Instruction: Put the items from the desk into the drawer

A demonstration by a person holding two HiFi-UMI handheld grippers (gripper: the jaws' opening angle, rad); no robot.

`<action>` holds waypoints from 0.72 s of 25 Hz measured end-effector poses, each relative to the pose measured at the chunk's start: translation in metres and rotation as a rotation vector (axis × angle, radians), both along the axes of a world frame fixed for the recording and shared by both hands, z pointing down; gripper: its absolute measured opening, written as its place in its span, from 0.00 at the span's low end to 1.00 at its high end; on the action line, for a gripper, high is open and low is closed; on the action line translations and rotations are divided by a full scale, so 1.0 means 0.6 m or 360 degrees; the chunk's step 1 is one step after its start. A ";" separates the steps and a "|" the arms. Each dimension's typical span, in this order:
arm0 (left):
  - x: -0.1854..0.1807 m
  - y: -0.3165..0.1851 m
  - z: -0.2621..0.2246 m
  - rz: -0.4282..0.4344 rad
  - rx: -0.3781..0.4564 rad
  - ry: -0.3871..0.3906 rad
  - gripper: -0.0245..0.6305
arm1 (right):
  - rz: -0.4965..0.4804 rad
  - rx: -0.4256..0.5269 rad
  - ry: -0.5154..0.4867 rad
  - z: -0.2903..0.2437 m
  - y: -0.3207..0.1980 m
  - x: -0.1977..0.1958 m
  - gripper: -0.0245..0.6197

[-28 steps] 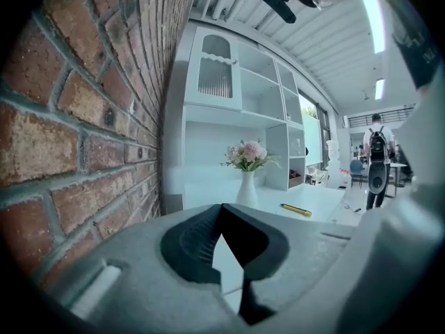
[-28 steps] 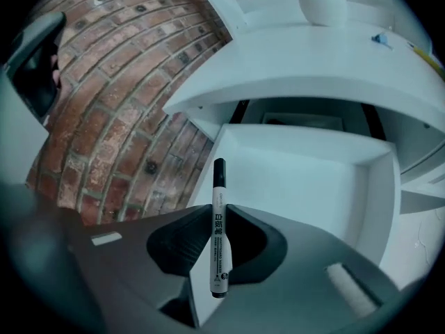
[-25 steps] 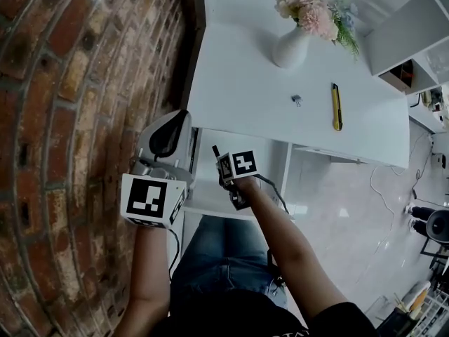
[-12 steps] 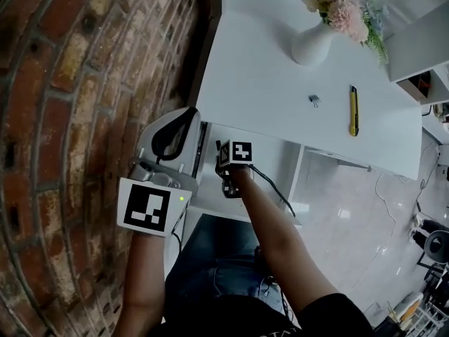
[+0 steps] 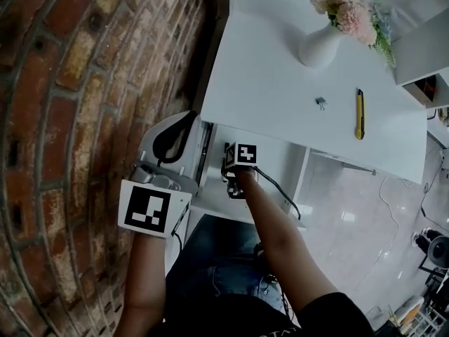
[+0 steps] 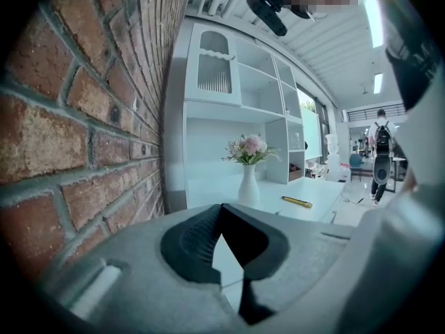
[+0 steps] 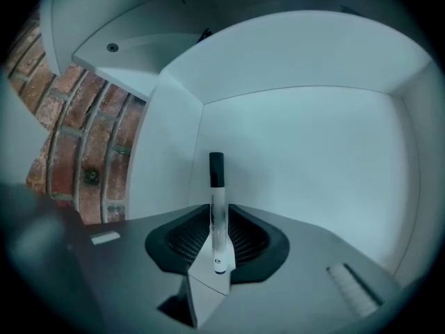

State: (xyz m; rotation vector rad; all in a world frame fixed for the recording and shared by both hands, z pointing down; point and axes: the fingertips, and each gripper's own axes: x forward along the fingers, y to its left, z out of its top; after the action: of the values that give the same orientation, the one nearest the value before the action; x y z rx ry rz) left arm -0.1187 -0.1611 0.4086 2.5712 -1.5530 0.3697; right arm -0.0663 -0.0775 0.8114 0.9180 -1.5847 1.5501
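Note:
My right gripper (image 7: 217, 218) is shut on a clear-barrelled marker with a black cap (image 7: 216, 179), which stands up between its pads. It is held inside the open white drawer (image 7: 313, 138). In the head view the right gripper (image 5: 233, 166) sits low in that drawer (image 5: 277, 161), just below the desk's front edge. On the white desk (image 5: 266, 76) lie a small binder clip (image 5: 320, 103) and a yellow utility knife (image 5: 360, 113). My left gripper (image 5: 184, 121) hangs shut and empty by the brick wall, left of the drawer; its pads (image 6: 198, 239) meet at the tips.
A white vase of pink flowers (image 5: 321, 42) stands at the back of the desk. The brick wall (image 5: 84, 83) runs close along the left. White shelving (image 6: 236, 110) rises behind the desk. A person with a backpack (image 6: 382, 165) stands far off.
My right gripper with the marker has moved a little further into the drawer. The left gripper has stayed by the wall.

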 end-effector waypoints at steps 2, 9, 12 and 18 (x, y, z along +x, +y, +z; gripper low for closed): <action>0.003 0.000 -0.006 0.0002 0.0012 0.0005 0.04 | -0.0049 0.0016 0.0031 -0.012 0.005 0.011 0.20; 0.017 0.005 -0.029 0.0011 0.0018 0.0042 0.04 | -0.0093 0.0079 -0.0014 -0.079 0.015 0.043 0.20; 0.024 0.007 -0.044 0.0021 0.0036 0.0050 0.04 | -0.0096 0.0067 -0.0037 -0.113 0.025 0.058 0.19; 0.020 0.007 -0.075 -0.0005 0.0065 0.0078 0.04 | -0.0146 0.0141 -0.0058 -0.193 0.023 0.088 0.19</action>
State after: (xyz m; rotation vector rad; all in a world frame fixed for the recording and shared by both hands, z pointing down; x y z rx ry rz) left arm -0.1065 -0.1569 0.3639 2.5869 -1.5641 0.2755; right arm -0.0133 -0.0638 0.6954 0.8567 -1.7089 1.4510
